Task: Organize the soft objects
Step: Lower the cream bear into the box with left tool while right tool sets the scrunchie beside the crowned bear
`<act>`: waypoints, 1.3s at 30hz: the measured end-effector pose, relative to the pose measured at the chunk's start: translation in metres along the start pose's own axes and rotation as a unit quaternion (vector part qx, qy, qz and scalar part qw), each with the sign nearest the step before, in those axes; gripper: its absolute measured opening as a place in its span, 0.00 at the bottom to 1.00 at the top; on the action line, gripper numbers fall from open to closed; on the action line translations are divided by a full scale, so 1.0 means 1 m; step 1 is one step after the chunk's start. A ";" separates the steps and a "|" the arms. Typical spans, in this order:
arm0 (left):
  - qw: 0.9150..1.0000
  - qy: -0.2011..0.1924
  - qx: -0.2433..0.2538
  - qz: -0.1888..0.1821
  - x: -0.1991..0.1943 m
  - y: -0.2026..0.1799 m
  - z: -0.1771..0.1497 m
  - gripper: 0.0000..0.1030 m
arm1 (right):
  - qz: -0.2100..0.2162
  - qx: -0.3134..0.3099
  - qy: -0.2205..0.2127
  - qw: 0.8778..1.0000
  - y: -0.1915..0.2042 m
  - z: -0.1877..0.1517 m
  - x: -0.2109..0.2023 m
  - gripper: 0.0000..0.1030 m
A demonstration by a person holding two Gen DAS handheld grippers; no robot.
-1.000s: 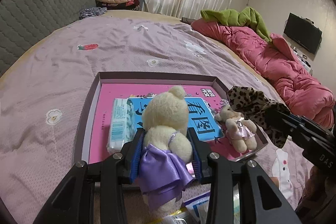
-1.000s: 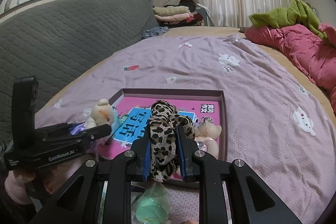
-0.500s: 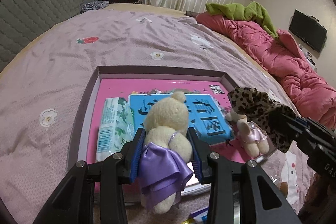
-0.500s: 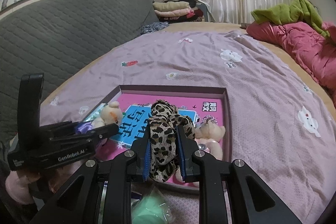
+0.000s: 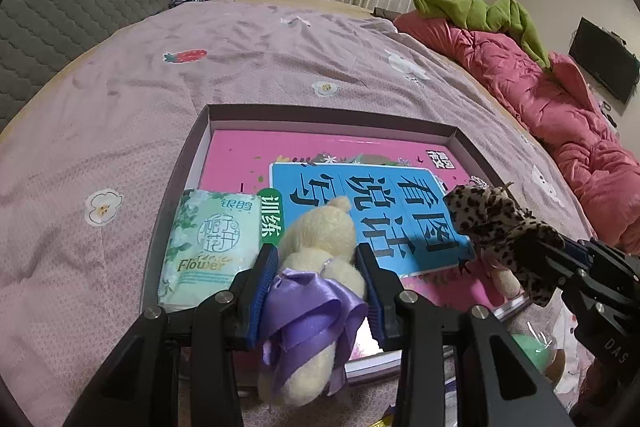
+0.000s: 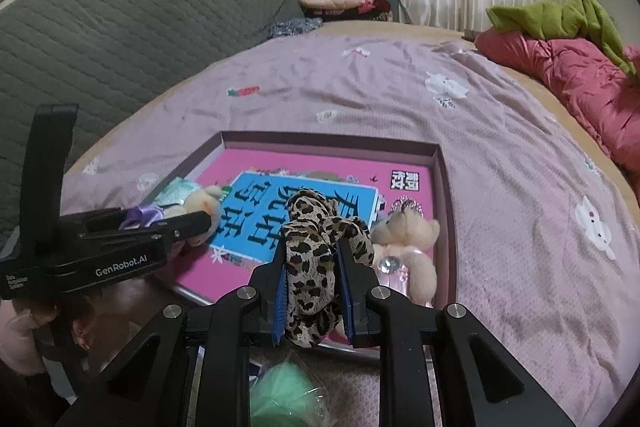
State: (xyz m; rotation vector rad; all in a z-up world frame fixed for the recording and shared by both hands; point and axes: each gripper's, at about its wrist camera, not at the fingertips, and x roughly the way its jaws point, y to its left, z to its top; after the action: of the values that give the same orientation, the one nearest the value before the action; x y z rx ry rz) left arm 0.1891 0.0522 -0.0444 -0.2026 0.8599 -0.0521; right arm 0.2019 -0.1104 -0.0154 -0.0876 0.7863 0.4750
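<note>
My left gripper (image 5: 318, 259) is shut on a cream teddy bear in a purple satin dress (image 5: 316, 291), held over the near edge of a shallow box (image 5: 332, 115). It also shows in the right wrist view (image 6: 202, 223). My right gripper (image 6: 312, 255) is shut on a leopard-print fabric piece (image 6: 316, 259), held above the box's near right part; it shows in the left wrist view (image 5: 500, 227). A second small bear in pink (image 6: 404, 247) lies in the box's right near corner. A green tissue pack (image 5: 208, 243) lies at the box's left side.
The box holds a pink and blue book (image 5: 360, 187) and sits on a mauve bedsheet (image 5: 200, 67). A pink quilt with green cloth (image 5: 540, 87) lies at right. A grey headboard (image 6: 120, 39) stands at left. A green item in plastic (image 6: 284, 399) lies near me.
Both grippers moved forward and lower over the box, carrying the purple-dressed bear and the leopard fabric. The box looms larger in both views.
</note>
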 end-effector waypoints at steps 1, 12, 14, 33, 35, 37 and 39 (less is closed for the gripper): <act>1.000 -0.001 0.000 0.000 0.000 0.000 0.000 0.39 | -0.001 -0.002 0.004 1.000 0.001 -0.001 0.001 0.21; 1.000 -0.013 -0.003 -0.009 0.001 0.000 0.004 0.39 | -0.003 -0.015 0.051 0.999 0.006 -0.010 0.019 0.23; 1.000 -0.020 -0.001 -0.009 0.002 0.001 0.006 0.39 | -0.001 -0.013 0.058 0.998 0.005 -0.012 0.022 0.23; 0.999 -0.020 -0.010 -0.031 -0.002 0.007 0.016 0.47 | 0.016 -0.018 0.033 0.999 0.006 -0.008 0.006 0.54; 0.999 -0.022 -0.008 -0.034 -0.007 0.007 0.017 0.47 | 0.014 -0.017 0.028 0.999 0.005 -0.007 0.003 0.54; 0.999 -0.024 -0.004 -0.032 -0.014 0.008 0.019 0.47 | 0.016 -0.013 0.020 1.000 0.001 -0.006 -0.002 0.54; 0.999 -0.031 -0.001 -0.032 -0.022 0.011 0.020 0.47 | 0.016 -0.012 0.016 1.000 -0.002 -0.004 -0.006 0.54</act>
State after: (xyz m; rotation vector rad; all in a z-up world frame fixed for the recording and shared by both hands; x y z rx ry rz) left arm 0.1897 0.0686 -0.0169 -0.2319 0.7916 -0.1037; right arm 0.1963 -0.1159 -0.0143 -0.1061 0.8133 0.5140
